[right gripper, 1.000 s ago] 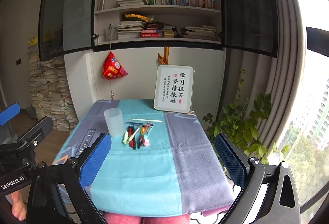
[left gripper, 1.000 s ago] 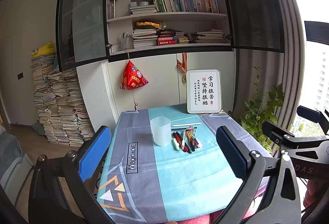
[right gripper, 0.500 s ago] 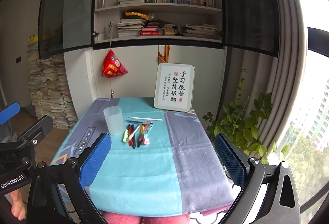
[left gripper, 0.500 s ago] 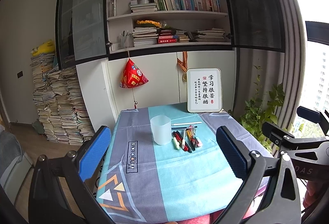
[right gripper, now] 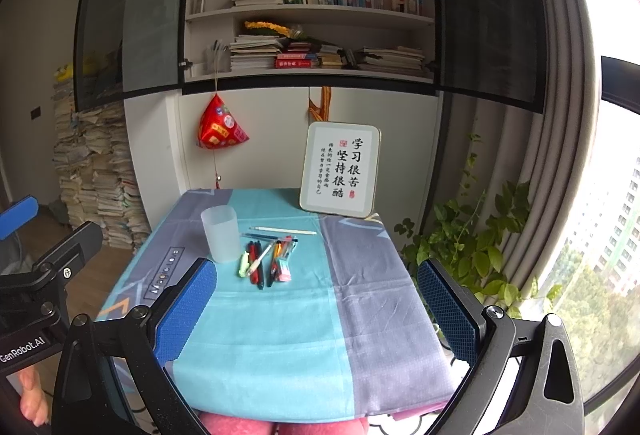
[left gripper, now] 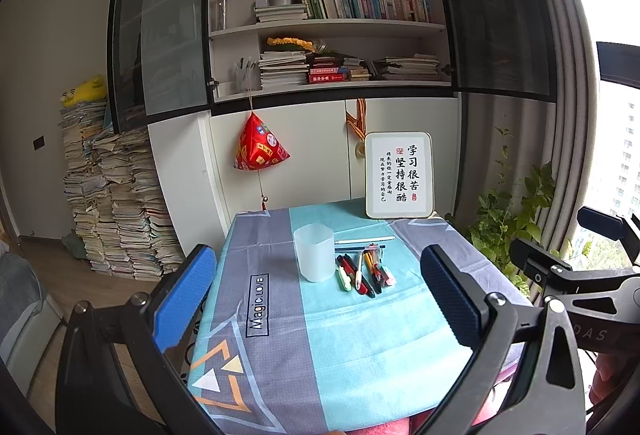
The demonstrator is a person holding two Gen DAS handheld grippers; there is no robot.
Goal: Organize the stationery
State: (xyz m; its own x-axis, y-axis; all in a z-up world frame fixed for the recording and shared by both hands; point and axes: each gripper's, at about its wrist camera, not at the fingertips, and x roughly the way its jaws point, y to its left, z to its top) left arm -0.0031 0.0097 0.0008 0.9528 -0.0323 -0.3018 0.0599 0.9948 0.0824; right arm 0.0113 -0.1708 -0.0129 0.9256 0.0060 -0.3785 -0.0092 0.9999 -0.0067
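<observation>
The left gripper [left gripper: 320, 299] is held above the near edge of a small table, its blue-padded jaws spread wide with nothing between them, and the right gripper [right gripper: 320, 299] is the same: wide apart and empty. The table is covered by a tablecloth [left gripper: 352, 347] with grey and turquoise bands, and on the grey band the words "Magic.LOVE" are printed inside a thin frame. Near the far half of the cloth stands a frosted plastic cup [left gripper: 314, 253], upright, and it looks empty. Just beside it, on its right, lies a loose pile of pens [left gripper: 362, 271]: red and black ones, a white one, an orange one, a light green marker and a pink eraser at the pile's right edge. A white pencil [left gripper: 364, 240] lies crosswise behind the pile, apart from the cup. At the far edge a framed sign [left gripper: 399, 175] leans, with large characters "学习很苦 坚持很酷" and smaller writing that I cannot read. In the right wrist view the body of the other gripper shows the label "GenRobot.AI" at the left edge
</observation>
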